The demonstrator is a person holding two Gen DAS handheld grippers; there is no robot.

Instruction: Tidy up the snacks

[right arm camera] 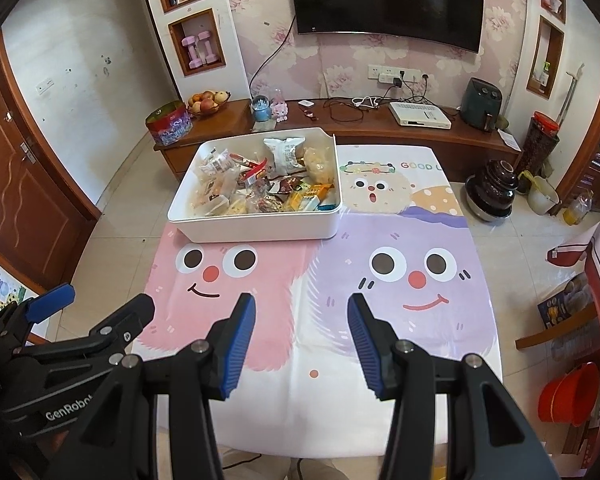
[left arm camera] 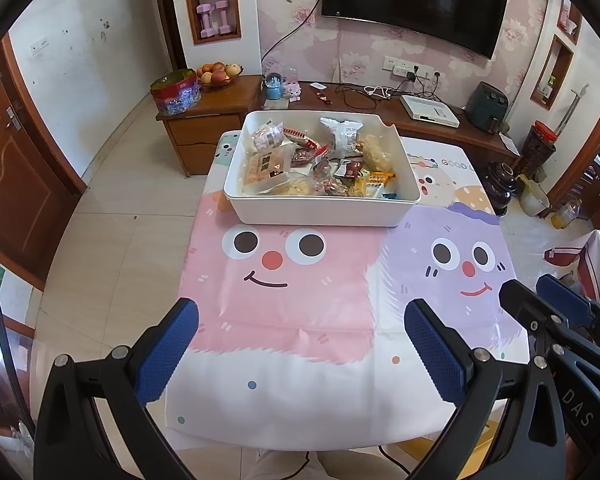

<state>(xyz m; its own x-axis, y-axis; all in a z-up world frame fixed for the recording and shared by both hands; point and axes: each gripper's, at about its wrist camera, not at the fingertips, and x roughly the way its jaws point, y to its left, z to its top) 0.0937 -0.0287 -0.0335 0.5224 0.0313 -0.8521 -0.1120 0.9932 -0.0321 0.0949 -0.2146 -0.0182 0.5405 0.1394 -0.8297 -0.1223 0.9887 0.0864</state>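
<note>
Tools: our left tool (left arm camera: 300, 344) and right tool (right arm camera: 302, 344) released, empty | snacks (right arm camera: 260, 184) all piled in white bin (right arm camera: 256, 232) on counter (right arm camera: 420, 360) | we judge sorting nearly done.

- We see a bright, evenly daylit room in both wrist views, with colours slightly washed.
- Soft sheen lies on the glossy tablecloth (left arm camera: 284, 312) near its creases, and the floor tiles (left arm camera: 112, 216) shine pale.
- The white bin (right arm camera: 260, 228) throws only a faint shadow at its base.
- Fisheye bending curves the door (left arm camera: 16, 184) and walls, and black vignette fills the corners.
- The focus is sharp centrally.
</note>
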